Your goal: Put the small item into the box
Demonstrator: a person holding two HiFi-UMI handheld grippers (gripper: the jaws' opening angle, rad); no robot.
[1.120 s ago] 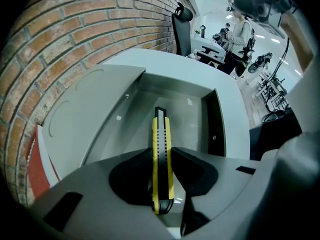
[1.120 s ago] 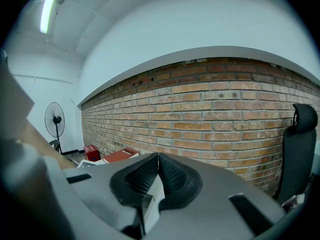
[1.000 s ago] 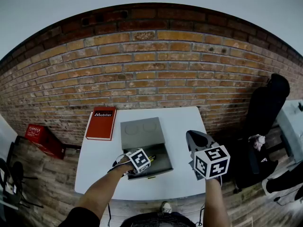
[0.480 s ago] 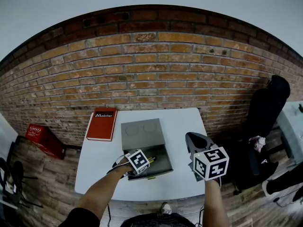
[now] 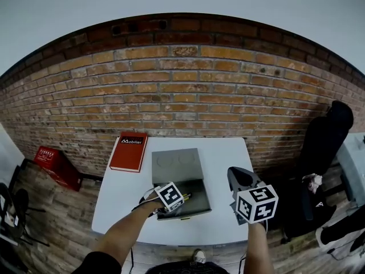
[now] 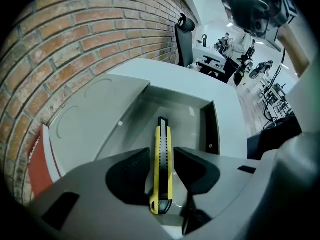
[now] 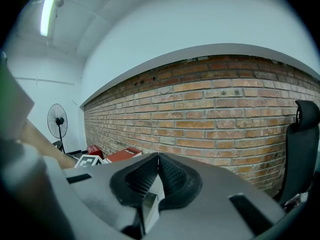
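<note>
Left gripper view showed the left gripper pointing steeply down into the open grey rectangular box, its jaws apart and just having been opening. The yellow-and-black utility knife lay lengthwise between them on the box floor. A thin gap showed on either side of the knife, so the pads were not pressing on it. Its rear end sat low under the jaws, partly in their shadow, and the near wall of the box was hidden behind the gripper body. The red hardcover book appeared only as a sliver at the left edge of that view.

In the head view, the marker cube on the left gripper covered its jaws and most of the knife; only a short yellow piece stuck out to the cube's right, inside the box. The box stood on the white table with its flat grey lid thrown back toward the brick wall. The book lay just beside the lid, on its left. A red crate sat on the floor, well apart from the table.

The right gripper was held over the table's right side, away from the box. Its jaws were closed tip to tip with nothing between them. Its own body blocked the table from its view, leaving only the wall, a black office chair cut off at the right edge, and a standing fan.
</note>
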